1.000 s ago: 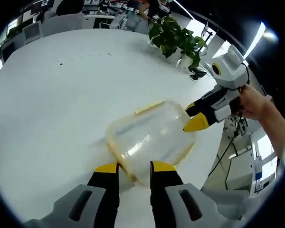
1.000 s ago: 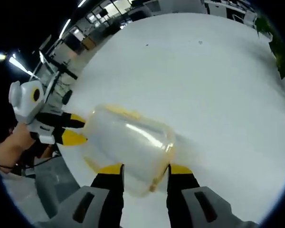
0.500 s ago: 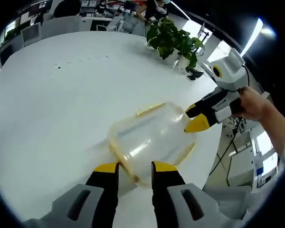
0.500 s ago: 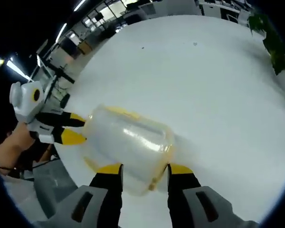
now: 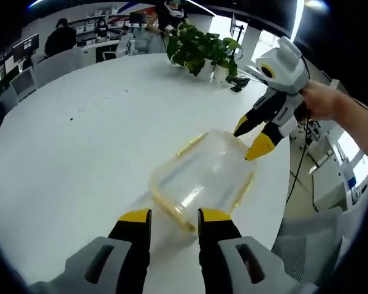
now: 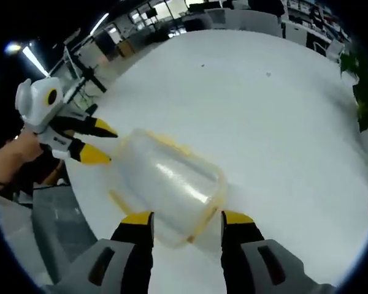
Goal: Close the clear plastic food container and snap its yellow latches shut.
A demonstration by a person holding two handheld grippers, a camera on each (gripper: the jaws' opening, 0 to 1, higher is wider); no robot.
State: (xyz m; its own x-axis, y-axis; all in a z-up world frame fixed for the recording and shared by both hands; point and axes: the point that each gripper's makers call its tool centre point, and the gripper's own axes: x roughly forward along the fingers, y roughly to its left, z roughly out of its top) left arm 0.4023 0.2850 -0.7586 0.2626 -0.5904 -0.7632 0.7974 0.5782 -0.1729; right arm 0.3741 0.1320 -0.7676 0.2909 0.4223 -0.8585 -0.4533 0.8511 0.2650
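Note:
The clear plastic container (image 5: 199, 180) with its yellow rim lies on the white table (image 5: 80, 141), near the table's edge. My left gripper (image 5: 175, 217) is open, its jaws astride the container's near corner. At the far end, my right gripper (image 5: 251, 139) is open too, its lower tip close to the container's corner. In the right gripper view the same container (image 6: 168, 184) sits just ahead of my right gripper (image 6: 187, 219). My left gripper (image 6: 104, 144) hovers at its left end with the tips apart. Whether the yellow latches are snapped I cannot tell.
A potted plant (image 5: 202, 52) stands at the table's far side. A hand (image 5: 325, 101) holds the right gripper beyond the table's edge, with a cable hanging below it. Office desks and chairs (image 5: 61, 61) lie behind. The table's broad white top (image 6: 264, 110) stretches away.
Both views have lifted and tilted. The grippers have drawn slightly back from the container's ends, and the right gripper now reaches in from higher up. The container itself has not moved.

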